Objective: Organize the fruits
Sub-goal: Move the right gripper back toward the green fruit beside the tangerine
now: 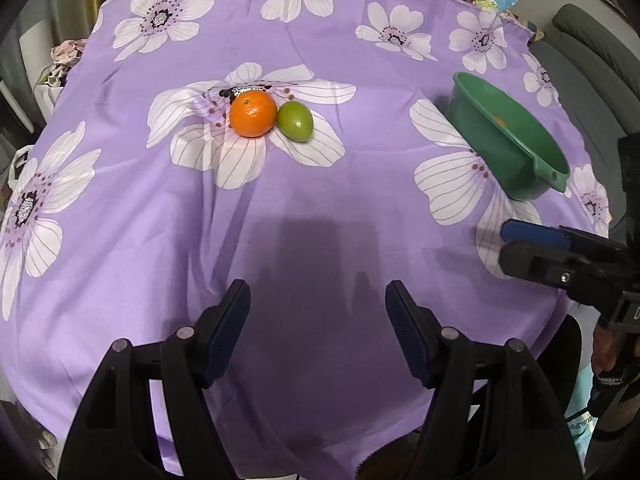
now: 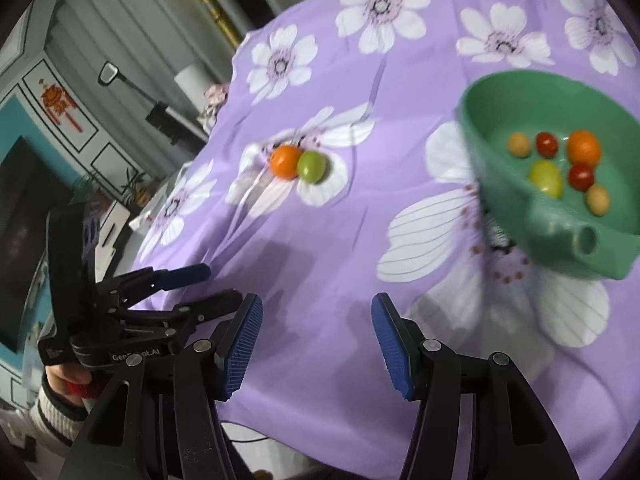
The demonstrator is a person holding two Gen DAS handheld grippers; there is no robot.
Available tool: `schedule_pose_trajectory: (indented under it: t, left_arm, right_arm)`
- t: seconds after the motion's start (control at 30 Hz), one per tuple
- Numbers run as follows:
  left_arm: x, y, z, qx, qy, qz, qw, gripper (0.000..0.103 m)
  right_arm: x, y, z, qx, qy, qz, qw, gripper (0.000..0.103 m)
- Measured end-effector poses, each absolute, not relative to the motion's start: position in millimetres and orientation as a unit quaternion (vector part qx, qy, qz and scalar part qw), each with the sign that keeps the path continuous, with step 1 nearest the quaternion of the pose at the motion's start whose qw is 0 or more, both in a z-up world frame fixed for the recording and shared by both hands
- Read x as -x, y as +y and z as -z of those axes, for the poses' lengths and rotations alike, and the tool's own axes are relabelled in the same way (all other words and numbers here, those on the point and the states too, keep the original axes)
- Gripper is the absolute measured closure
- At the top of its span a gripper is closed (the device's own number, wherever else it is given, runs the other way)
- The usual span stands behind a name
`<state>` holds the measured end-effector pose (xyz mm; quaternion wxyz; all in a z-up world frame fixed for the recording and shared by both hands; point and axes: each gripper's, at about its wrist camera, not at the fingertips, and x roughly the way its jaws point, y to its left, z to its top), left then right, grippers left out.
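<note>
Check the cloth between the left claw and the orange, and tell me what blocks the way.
Nothing visible does. The left claw stands open over bare purple cloth, and the stretch up to the orange is clear. A green fruit touches the orange's right side, away from the approach.

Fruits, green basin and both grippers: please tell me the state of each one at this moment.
orange: on the cloth, touching the green fruit, not yet in the basin
green fruit: on the cloth, lying on its side
green basin: upright, holds six fruits
left gripper: open, empty, above the cloth
right gripper: open, empty
</note>
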<state>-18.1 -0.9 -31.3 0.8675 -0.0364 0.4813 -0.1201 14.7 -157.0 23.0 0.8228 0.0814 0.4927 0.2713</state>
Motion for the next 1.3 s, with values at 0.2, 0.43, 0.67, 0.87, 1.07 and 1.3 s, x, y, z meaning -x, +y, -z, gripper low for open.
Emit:
schedule_pose_trajectory:
  t: [0.2,0.43,0.67,0.87,1.07,1.3]
  left_arm:
    - [19,13,37,0.069,0.476,0.144,0.865,0.033]
    - [17,18,35,0.092,0.468,0.166,0.863,0.033]
    - [12,23,39,0.097,0.475,0.176,0.857,0.033]
    - [12,26,41,0.104,0.474,0.193,0.853,0.034]
    - [8,29,41,0.114,0.471,0.209,0.849,0.034]
    - [-5,32,40,0.123,0.483,0.203,0.843,0.034]
  right_arm:
    - [-19,-145,-24,-0.076,0.501,-0.271,0.818,0.046]
    - [-31,-133,-21,-0.098,0.519,-0.275,0.804,0.046]
    - [-37,-123,-21,-0.089,0.526,-0.271,0.801,0.046]
    - [-42,-119,-18,-0.087,0.533,-0.268,0.798,0.046]
    - [-48,-115,-17,-0.086,0.535,-0.268,0.797,0.046]
    - [-58,-114,-17,-0.089,0.535,-0.263,0.798,0.046]
